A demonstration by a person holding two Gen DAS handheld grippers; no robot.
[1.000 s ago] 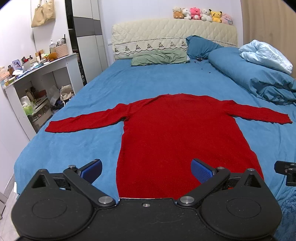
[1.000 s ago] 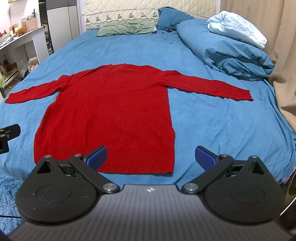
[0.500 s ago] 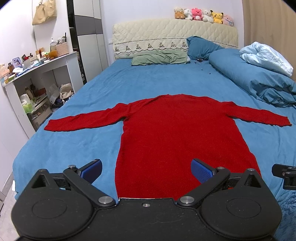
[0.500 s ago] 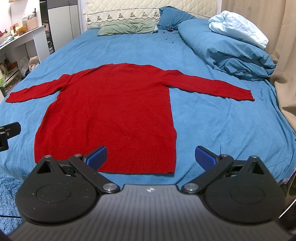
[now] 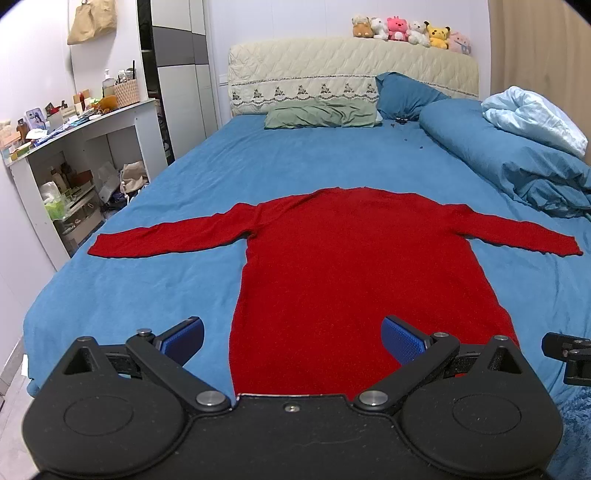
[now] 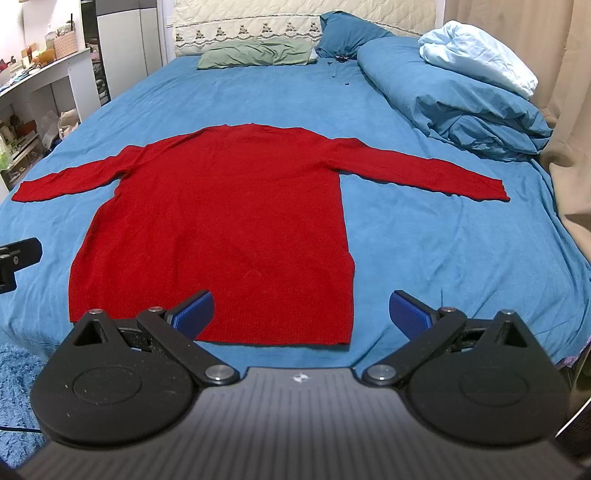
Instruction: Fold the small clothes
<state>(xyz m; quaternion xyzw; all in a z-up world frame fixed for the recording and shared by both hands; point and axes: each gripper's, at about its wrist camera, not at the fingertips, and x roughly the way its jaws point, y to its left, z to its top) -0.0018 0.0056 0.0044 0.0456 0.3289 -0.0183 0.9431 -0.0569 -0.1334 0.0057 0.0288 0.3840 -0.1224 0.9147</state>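
The left gripper (image 5: 291, 338) and the right gripper (image 6: 301, 308) are both hovering with fingers spread wide, gripping nothing. The red sweater (image 6: 221, 221) is lying flat on the blue bed (image 6: 424, 240), sleeves outstretched, hem nearest them.

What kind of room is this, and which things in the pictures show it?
Most likely a home bedroom: a bed with a quilted headboard, a green pillow, and soft toys on top. A red sweater lies flat on the bed.
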